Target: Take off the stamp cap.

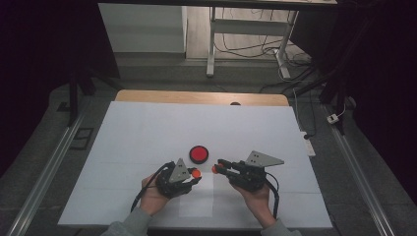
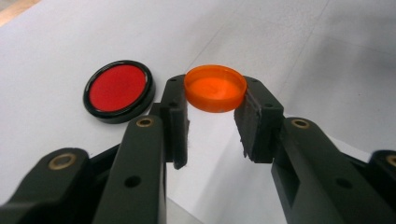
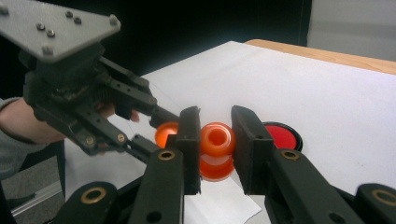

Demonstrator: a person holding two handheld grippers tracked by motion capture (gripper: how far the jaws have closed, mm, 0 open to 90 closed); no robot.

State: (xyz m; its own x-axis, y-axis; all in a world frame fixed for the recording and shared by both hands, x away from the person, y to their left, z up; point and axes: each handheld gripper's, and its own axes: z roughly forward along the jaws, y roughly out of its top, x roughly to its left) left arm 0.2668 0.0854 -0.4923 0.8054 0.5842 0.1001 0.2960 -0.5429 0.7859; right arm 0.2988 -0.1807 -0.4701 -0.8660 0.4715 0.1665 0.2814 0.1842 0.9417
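My left gripper is shut on a flat orange cap, which it holds level above the white sheet. My right gripper is shut on a small orange container whose open round mouth faces the camera. In the high view the left gripper and the right gripper point at each other near the table's front, with cap and container a short gap apart. A red disc with a black rim lies flat on the sheet just behind them. In the right gripper view the cap glows at the left gripper's tips.
A white sheet covers most of the table, and the wooden edge shows at the back. A smaller paper patch lies under the hands. Metal rails run along both sides. Desk legs and cables stand beyond.
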